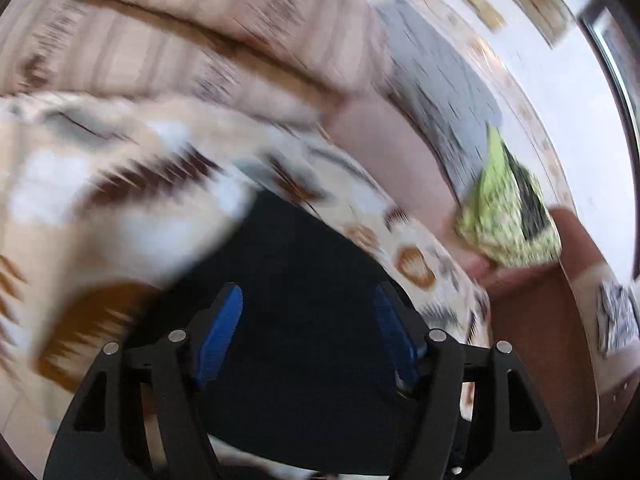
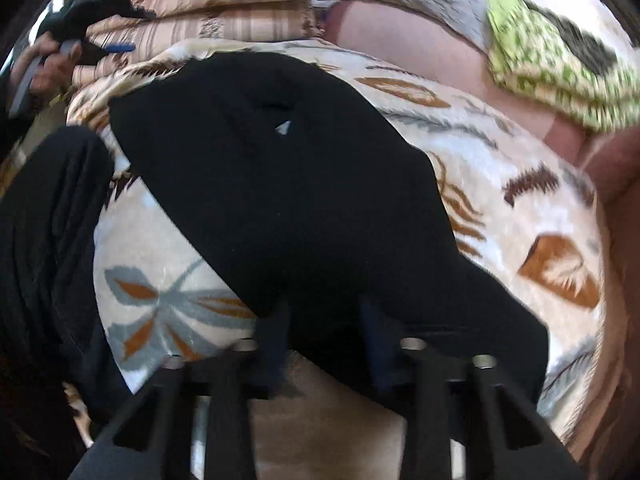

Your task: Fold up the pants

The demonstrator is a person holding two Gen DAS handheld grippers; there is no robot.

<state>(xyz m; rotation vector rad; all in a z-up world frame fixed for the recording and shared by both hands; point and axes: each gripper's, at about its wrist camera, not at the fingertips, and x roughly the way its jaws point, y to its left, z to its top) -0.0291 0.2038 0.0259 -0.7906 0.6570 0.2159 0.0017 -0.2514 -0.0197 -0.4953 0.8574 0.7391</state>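
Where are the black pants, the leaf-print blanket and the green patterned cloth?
black pants [image 2: 280,184]: right wrist view, middle of the dark fabric.
leaf-print blanket [image 2: 520,216]: right wrist view, bare patch right of the pants.
green patterned cloth [image 1: 504,216]: left wrist view, centre of the bundle.

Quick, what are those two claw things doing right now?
Left gripper: open, above the black pants, gripping nothing.
Right gripper: jaws apart around the pants' edge; grip unclear.

This looks like a home living room. A sofa [image 2: 404,40] with striped cushions [image 1: 160,32] carries a leaf-patterned blanket [image 2: 520,208], a green patterned cloth [image 1: 504,208] lies at 3 o'clock, and framed pictures [image 1: 536,4] hang on the wall at 1 o'clock.
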